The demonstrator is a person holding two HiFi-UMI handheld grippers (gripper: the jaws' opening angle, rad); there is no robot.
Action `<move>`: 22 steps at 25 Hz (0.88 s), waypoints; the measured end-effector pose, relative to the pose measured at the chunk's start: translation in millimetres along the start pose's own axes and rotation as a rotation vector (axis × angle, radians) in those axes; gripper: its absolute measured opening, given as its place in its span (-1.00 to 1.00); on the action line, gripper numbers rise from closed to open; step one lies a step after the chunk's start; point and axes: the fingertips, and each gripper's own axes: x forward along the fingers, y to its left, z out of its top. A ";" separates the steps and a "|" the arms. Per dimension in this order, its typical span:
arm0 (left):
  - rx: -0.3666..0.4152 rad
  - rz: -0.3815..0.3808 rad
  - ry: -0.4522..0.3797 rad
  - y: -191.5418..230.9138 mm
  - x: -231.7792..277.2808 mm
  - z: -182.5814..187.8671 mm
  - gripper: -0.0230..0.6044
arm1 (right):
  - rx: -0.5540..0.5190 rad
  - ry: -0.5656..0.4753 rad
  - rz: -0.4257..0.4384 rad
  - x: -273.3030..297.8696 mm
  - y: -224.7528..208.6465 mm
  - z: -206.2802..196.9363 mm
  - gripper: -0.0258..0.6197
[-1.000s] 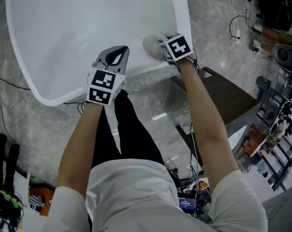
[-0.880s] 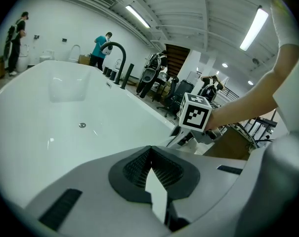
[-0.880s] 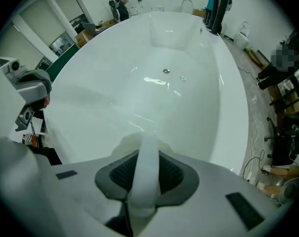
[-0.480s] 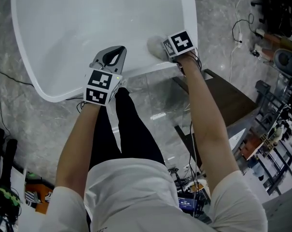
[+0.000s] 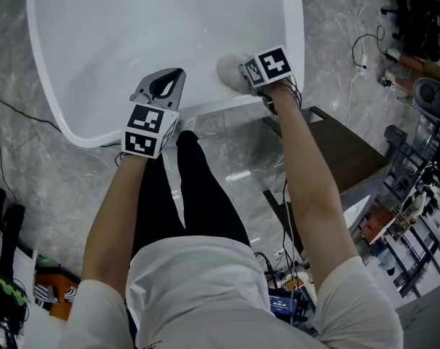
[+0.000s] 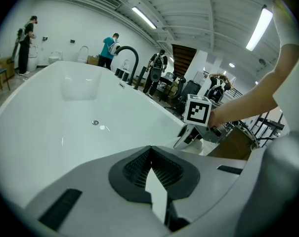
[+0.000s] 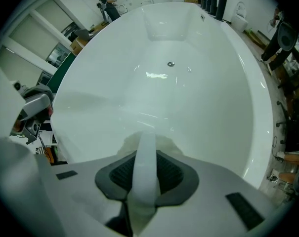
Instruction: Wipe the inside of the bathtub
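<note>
The white bathtub (image 5: 132,35) fills the top of the head view. My right gripper (image 5: 243,75) is shut on a white cloth (image 5: 229,70), pressed against the tub's inner wall near the near right corner. In the right gripper view the cloth (image 7: 145,167) runs up between the jaws of the right gripper (image 7: 145,157), with the tub floor and drain (image 7: 171,63) beyond. My left gripper (image 5: 176,73) hovers over the tub's near rim, shut and holding nothing. The left gripper view shows its jaws (image 6: 150,154) met at the tips and the right gripper (image 6: 189,135) to the right.
A brown stool (image 5: 343,151) stands right of my legs. Cables (image 5: 354,42) lie on the marble floor beside the tub, and cluttered racks (image 5: 423,195) line the right edge. A black faucet (image 6: 132,58) rises at the tub's far side, with people standing behind it.
The right gripper with the cloth has slid slightly left, away from the tub's right rim. The left gripper has stayed over the near rim.
</note>
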 end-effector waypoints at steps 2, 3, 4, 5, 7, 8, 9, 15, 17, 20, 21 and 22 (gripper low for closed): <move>-0.004 0.008 -0.001 4.3 -4.8 -3.1 -0.89 | -0.004 -0.006 0.007 4.0 8.6 2.2 -0.63; -0.006 0.012 -0.001 6.7 -7.2 -4.4 -0.89 | -0.003 -0.008 0.013 6.1 12.8 3.6 -0.63; -0.008 0.018 -0.002 9.3 -10.0 -5.4 -0.89 | -0.002 -0.010 0.022 7.9 17.6 5.2 -0.63; -0.011 0.024 -0.002 12.2 -13.3 -6.3 -0.89 | -0.001 -0.012 0.031 9.6 23.4 6.9 -0.63; -0.019 0.038 -0.003 18.4 -20.9 -8.0 -0.89 | -0.004 -0.013 0.049 12.9 36.5 10.3 -0.63; -0.022 0.045 -0.004 21.7 -24.5 -8.8 -0.89 | -0.006 -0.014 0.056 14.5 42.8 12.2 -0.63; -0.023 0.051 -0.004 25.1 -27.6 -9.8 -0.89 | -0.008 -0.015 0.063 16.1 48.5 14.3 -0.63; -0.035 0.087 0.004 45.4 -44.4 -21.2 -0.89 | -0.013 -0.014 0.098 25.6 75.5 22.4 -0.63; -0.041 0.097 0.004 52.0 -49.8 -25.0 -0.89 | -0.014 -0.018 0.107 27.7 85.6 25.3 -0.63; -0.047 0.111 0.003 60.2 -59.6 -28.9 -0.89 | -0.018 -0.025 0.127 28.9 104.4 30.9 -0.63; -0.050 0.116 0.003 62.0 -62.5 -29.9 -0.89 | -0.021 -0.027 0.134 29.1 110.3 32.4 -0.63; -0.054 0.120 0.002 63.9 -65.3 -31.1 -0.89 | -0.024 -0.027 0.139 29.6 115.7 33.6 -0.63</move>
